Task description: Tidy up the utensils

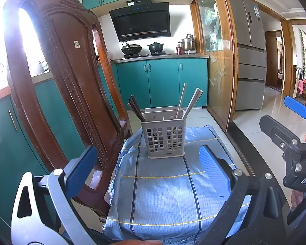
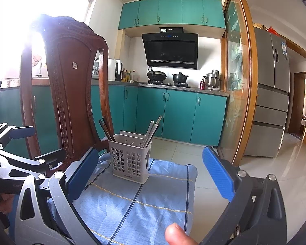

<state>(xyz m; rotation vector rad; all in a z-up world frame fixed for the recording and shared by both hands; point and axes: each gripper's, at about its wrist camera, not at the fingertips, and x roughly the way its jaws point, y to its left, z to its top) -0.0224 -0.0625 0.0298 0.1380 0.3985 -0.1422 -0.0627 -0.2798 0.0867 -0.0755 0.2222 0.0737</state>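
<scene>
both the left gripper (image 1: 148, 170) and the right gripper (image 2: 151, 173) hang empty with fingers spread wide before the gray basket (image 1: 164, 135) holding dark chopsticks (image 1: 135, 108) and pale chopsticks (image 1: 190, 102), upright on the blue cloth (image 1: 163, 194).

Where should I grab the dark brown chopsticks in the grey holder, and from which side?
Grip the dark brown chopsticks on the bare upper shafts above the rim of the grey perforated plastic holder, coming down from above on the chair side. They lean out left, apart from the pale chopsticks, so the open left tool probably fits there.
</scene>
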